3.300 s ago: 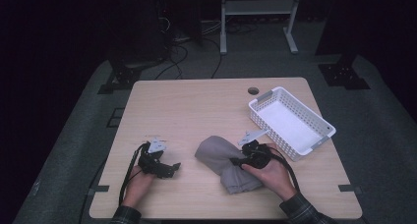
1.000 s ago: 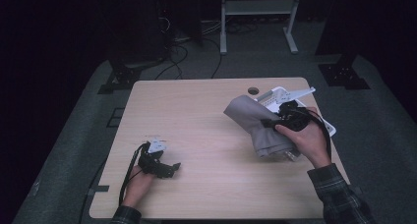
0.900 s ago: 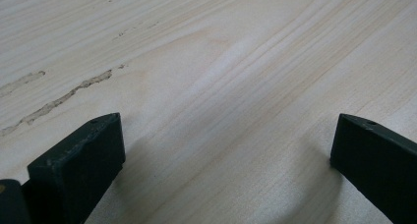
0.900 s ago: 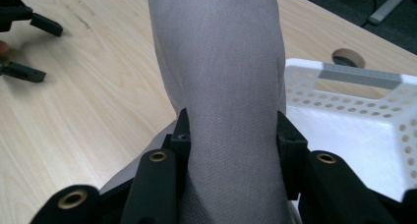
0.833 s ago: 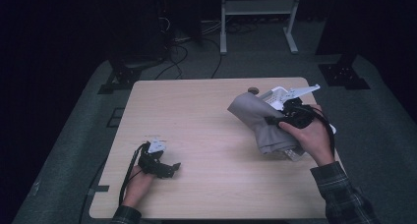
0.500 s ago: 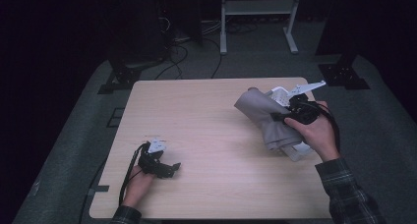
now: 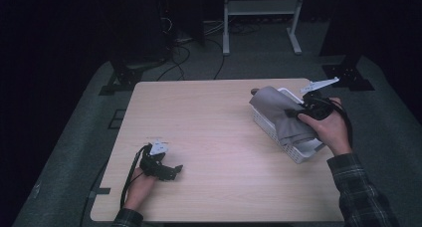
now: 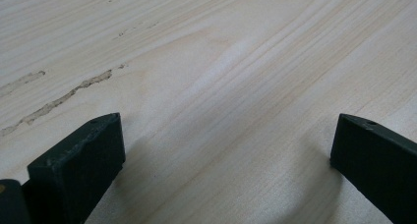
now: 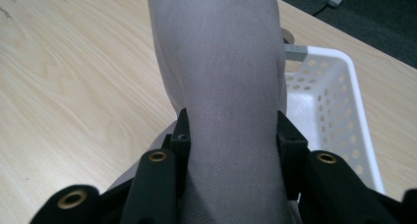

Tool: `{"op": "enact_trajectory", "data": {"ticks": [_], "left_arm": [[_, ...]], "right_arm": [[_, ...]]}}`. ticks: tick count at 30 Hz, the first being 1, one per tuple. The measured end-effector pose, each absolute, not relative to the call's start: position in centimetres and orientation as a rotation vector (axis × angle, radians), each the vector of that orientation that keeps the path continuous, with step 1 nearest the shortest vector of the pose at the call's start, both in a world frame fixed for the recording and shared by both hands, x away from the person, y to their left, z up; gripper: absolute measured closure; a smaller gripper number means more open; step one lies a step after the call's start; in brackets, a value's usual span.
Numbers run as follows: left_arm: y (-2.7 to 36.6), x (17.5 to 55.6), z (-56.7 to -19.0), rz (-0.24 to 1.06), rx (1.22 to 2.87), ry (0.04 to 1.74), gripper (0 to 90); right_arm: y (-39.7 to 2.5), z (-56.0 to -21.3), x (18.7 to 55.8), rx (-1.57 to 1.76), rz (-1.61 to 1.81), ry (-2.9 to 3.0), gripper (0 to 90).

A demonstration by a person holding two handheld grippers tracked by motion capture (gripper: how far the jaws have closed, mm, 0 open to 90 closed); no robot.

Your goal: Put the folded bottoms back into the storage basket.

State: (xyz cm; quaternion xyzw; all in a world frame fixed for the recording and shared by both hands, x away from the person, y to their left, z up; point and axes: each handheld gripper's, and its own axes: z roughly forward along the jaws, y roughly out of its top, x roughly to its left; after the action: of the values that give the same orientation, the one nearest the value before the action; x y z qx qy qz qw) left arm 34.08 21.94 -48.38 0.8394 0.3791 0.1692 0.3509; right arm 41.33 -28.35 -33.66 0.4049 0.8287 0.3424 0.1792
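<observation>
Light wood surface (image 7: 219, 117) in a dark room with grey carpet. Right claw (image 7: 298, 112) grips a grey cloth (image 7: 281, 115) over the white basket (image 7: 298, 155). Left claw (image 7: 171, 171) rests wide open, holding nothing.

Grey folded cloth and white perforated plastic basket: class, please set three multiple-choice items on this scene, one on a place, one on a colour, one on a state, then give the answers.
1. Where is the grey folded cloth?
A. Over the white perforated plastic basket at the table's right
B. Flat at the centre of the light wooden table
C. Under the left gripper

2. What colour is the basket?
A. Blue
B. White
C. Red

3. How do the right gripper's jaws stand?
A. Wide open, holding nothing
B. Shut on the basket's rim
C. Shut on the cloth

Answers:
1 A, the high view shows the cloth held over the basket.
2 B, both the high view and the right gripper view show it white.
3 C, the right gripper view shows the cloth pinched between both jaws.
</observation>
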Motion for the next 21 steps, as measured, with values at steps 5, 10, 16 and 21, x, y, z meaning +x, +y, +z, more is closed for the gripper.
{"op": "enact_trajectory", "data": {"ticks": [5, 10, 16, 21], "left_arm": [[21.9, 34.1, -48.4, 0.439, 2.173, 0.981, 0.0], [21.9, 34.1, -48.4, 0.439, 2.174, 0.981, 0.0], [22.0, 34.1, -48.4, 0.439, 2.177, 0.978, 0.0], [22.0, 34.1, -48.4, 0.439, 2.178, 0.978, 0.0]], "right_arm": [[-29.2, -34.2, 42.0, 1.147, 0.961, 2.351, 61.6], [-29.7, -34.5, 42.5, 1.163, 0.937, 2.346, 61.6], [-30.6, -35.0, 43.3, 1.156, 0.895, 2.344, 61.5], [-30.9, -35.6, 43.8, 1.156, 0.878, 2.356, 61.5]]}}
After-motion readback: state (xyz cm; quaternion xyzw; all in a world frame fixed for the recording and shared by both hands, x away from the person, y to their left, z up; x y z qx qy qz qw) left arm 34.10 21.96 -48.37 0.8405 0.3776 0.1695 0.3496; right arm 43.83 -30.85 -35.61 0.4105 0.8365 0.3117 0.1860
